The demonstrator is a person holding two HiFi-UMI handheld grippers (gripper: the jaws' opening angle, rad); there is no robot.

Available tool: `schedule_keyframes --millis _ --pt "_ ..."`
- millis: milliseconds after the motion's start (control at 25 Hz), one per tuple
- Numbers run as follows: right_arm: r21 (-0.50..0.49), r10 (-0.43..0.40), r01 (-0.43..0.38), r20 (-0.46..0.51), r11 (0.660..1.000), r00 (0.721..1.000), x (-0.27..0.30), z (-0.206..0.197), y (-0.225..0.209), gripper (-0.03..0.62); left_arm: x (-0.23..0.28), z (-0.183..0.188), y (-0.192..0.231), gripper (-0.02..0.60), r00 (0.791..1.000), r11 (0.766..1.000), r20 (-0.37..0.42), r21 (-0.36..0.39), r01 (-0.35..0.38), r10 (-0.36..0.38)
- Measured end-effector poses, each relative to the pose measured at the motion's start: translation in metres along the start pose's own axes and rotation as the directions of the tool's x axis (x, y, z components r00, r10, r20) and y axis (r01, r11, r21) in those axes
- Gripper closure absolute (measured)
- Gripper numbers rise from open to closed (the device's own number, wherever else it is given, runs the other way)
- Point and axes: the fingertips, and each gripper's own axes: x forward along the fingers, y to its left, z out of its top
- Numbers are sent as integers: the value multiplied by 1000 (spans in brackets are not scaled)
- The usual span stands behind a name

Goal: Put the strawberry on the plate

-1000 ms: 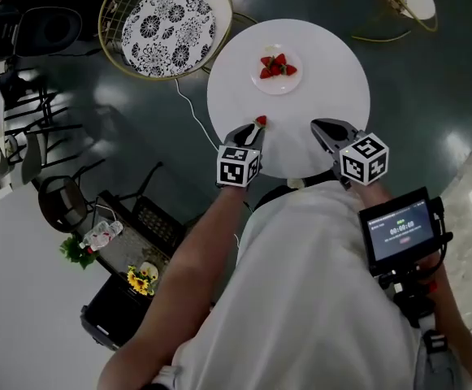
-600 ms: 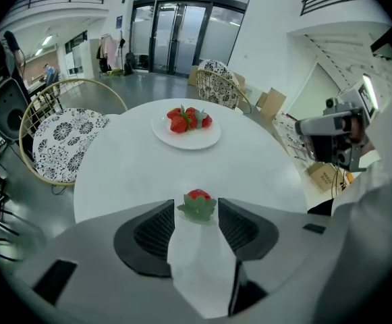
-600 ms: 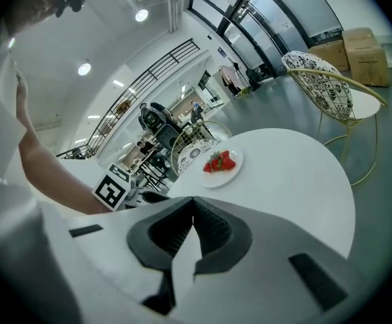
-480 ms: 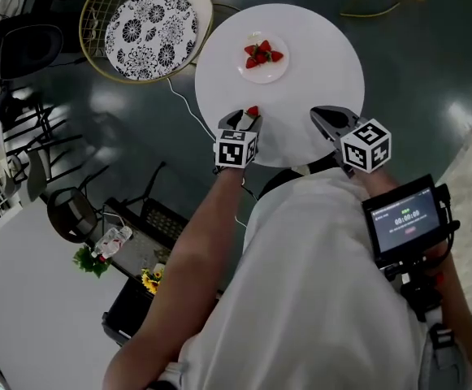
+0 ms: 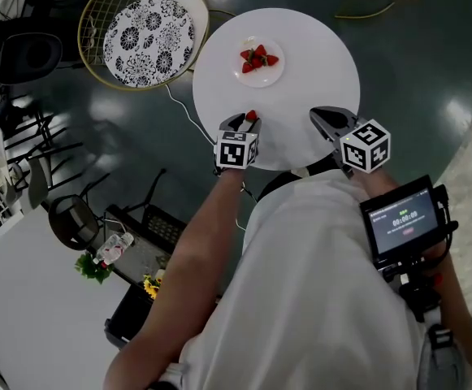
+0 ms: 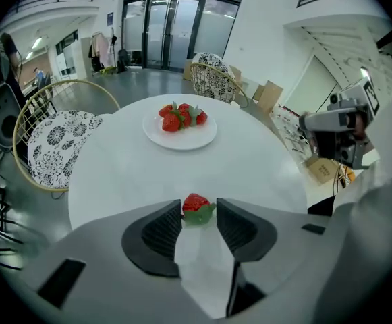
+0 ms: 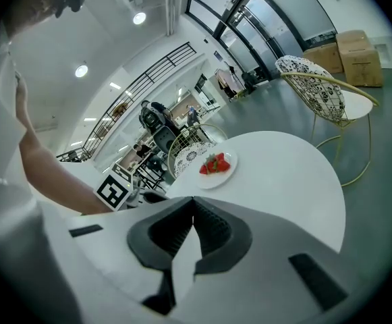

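One loose strawberry (image 5: 252, 115) (image 6: 196, 204) lies on the round white table (image 5: 317, 63) near its front edge. My left gripper (image 5: 244, 120) (image 6: 199, 211) has a jaw on each side of it. The jaws are closing, with the berry between the tips and a thin gap at each pad. Farther back, a small white plate (image 5: 261, 78) (image 6: 182, 141) (image 7: 217, 176) carries a few strawberries (image 5: 258, 58) (image 6: 180, 118). My right gripper (image 5: 323, 117) (image 7: 193, 201) hovers at the table's near right edge, shut and empty.
A wire chair with a black-and-white patterned cushion (image 5: 148, 29) stands left of the table, and a white cable (image 5: 179, 108) runs down beside it. A second wire chair (image 7: 317, 93) is beyond the table. A small screen device (image 5: 402, 218) hangs at the person's right side.
The left gripper's jaws have spread and now sit around the loose strawberry. The head view has drifted a little, and the right gripper has stayed where it was.
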Motion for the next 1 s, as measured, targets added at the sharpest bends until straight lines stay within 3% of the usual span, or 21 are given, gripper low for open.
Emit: schedule_keyframes --millis 80,440,1000 --pt "-1 1 -1 3 1000 1000 0 2 1 586 -1 0 0 440 1000 1000 1 0 -4 4" --pt "-1 0 0 -1 1000 1000 1 -1 0 586 -3 11 -1 440 999 1000 36 -1 -3 3" --pt "-24 13 -12 12 1000 1000 7 8 3 586 -25 59 -10 442 982 999 190 -41 21 -13"
